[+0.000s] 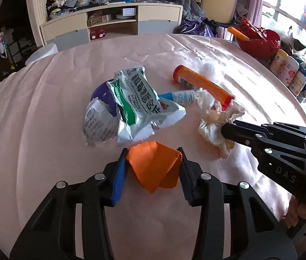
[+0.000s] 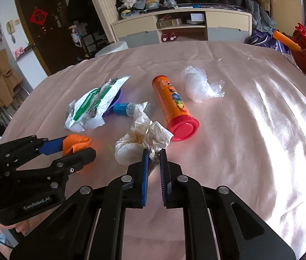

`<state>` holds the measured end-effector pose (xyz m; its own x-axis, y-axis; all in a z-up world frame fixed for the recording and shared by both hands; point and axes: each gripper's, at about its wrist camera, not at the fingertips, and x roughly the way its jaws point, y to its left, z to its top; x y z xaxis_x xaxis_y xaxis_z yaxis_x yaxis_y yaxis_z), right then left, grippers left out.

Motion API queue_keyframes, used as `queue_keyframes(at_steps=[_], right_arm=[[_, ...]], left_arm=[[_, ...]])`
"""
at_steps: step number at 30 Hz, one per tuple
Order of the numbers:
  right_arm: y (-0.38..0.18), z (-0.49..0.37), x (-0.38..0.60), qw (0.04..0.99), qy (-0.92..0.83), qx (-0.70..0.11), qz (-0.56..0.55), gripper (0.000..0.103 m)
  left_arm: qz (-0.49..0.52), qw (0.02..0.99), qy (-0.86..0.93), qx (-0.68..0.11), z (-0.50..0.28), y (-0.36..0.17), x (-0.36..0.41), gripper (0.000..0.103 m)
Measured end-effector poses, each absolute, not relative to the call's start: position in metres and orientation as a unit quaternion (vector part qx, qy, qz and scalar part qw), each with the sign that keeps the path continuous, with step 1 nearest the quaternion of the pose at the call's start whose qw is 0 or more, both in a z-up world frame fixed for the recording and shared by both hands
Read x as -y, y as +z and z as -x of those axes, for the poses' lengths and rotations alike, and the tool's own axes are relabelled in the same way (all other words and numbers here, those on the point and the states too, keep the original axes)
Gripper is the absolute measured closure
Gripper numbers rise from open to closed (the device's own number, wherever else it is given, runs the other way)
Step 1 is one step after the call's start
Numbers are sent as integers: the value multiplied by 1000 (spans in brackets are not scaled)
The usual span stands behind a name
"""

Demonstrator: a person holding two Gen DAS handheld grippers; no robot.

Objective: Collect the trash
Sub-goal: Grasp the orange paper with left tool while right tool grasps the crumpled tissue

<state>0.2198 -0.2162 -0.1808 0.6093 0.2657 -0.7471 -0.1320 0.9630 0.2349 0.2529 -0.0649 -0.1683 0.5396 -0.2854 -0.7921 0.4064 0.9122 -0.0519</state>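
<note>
Purple lid (image 1: 101, 92) mostly hidden under the foil packet (image 1: 137, 106); small tube (image 2: 123, 109) half covered by the tissue (image 2: 140, 139) — label print too small to read.

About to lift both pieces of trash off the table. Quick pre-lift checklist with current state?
1. Left tool closed on orange paper: ok, pads touch both sides.
2. Right tool shut on stained tissue: ok.
3. Tissue clear of orange tube: cannot tell; edges look close.
4. Space between the two tools: ok.
5. Trash bin located: not ok, none clearly in view.
</note>
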Motion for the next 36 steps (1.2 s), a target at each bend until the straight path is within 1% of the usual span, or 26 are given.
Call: queue_keyframes(at_steps=[6, 18, 21, 28, 33, 36], right_arm=[[-164, -199, 211, 898, 122, -416, -71, 92], [-110, -119, 197, 915, 137, -378, -38, 92], [-104, -99, 195, 915, 145, -375, -38, 92], [-131, -61, 188, 897, 169, -403, -58, 92], [-160, -40, 182, 884, 173, -430, -65, 92], [-177, -31, 179, 875, 172, -447, -68, 92]], left_arm=[[-69, 878, -193, -433, -225, -162, 52, 68], [-57, 899, -194, -388, -125, -109, 16, 66], [-54, 905, -189, -377, -99, -99, 5, 66], [-33, 904, -179, -388, -49, -111, -18, 65], [-28, 894, -181, -410, -26, -138, -24, 65], [-22, 883, -182, -432, -15, -163, -27, 65]])
